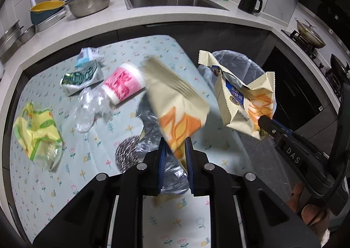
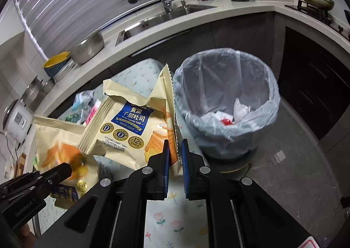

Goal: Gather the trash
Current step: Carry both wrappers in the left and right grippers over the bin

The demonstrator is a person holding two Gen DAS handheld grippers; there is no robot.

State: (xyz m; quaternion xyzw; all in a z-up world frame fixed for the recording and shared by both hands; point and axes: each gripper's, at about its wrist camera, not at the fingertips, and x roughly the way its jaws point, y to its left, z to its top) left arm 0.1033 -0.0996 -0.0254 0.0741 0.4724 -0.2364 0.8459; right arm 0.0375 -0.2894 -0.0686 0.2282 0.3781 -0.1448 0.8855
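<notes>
Your right claw (image 2: 175, 156) grips a wrapper (image 2: 129, 125) just near-left of the bin (image 2: 227, 103); your left claw (image 1: 176, 149) grips another wrapper (image 1: 175, 99), farther left above the table (image 1: 54, 182).

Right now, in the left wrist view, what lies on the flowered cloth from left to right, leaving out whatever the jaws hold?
Yellow bag → crushed clear bottle → pink-and-white cup. The green carton and the blue-and-white carton sit above these, overlapping in order, so I leave them out.
</notes>
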